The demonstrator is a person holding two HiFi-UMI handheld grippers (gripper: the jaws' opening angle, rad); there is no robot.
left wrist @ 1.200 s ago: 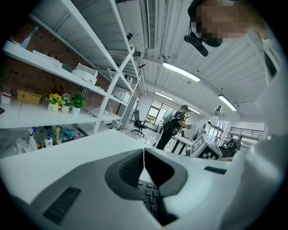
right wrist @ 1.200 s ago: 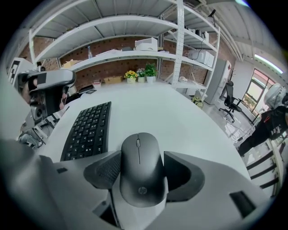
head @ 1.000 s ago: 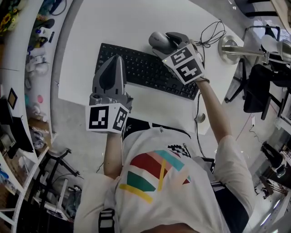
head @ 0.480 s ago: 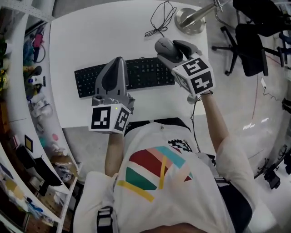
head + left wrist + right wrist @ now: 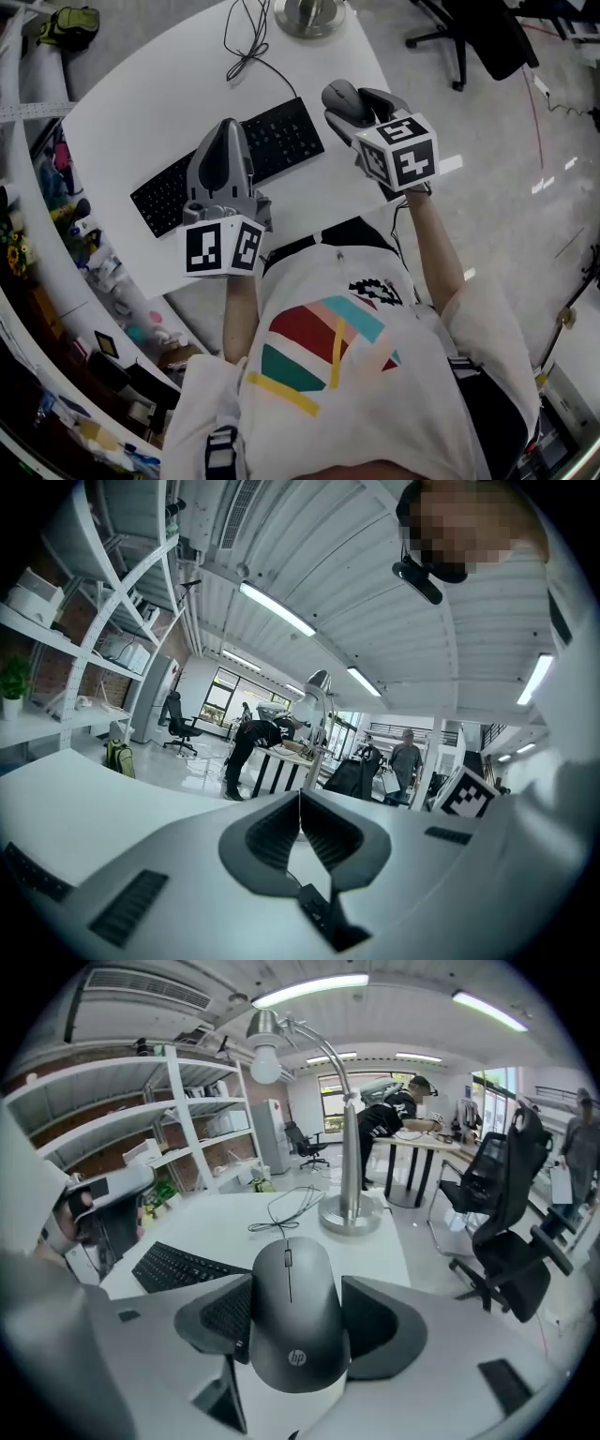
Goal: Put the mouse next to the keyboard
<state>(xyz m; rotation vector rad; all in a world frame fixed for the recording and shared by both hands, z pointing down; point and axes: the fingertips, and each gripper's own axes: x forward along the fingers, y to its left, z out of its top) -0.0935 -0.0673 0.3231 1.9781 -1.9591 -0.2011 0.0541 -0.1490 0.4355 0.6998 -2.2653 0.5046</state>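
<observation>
mouse (image 5: 292, 1321) is gripped by right gripper (image 5: 350, 105) at the desk's (image 5: 141, 103) right edge | left gripper (image 5: 226, 127) is squeezed closed, empty, over keyboard (image 5: 281, 141)

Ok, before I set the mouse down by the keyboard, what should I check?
1. Mouse held in right gripper: ok, jaws shut on its sides.
2. Bare table beside the keyboard end nearest the mouse: ok.
3. Left gripper out of the way: ok, shut, empty, over the keyboard's middle.
4. Cable clear of that spot: ok, it lies near the lamp base.
5. Mouse's height above the table: cannot tell.
</observation>
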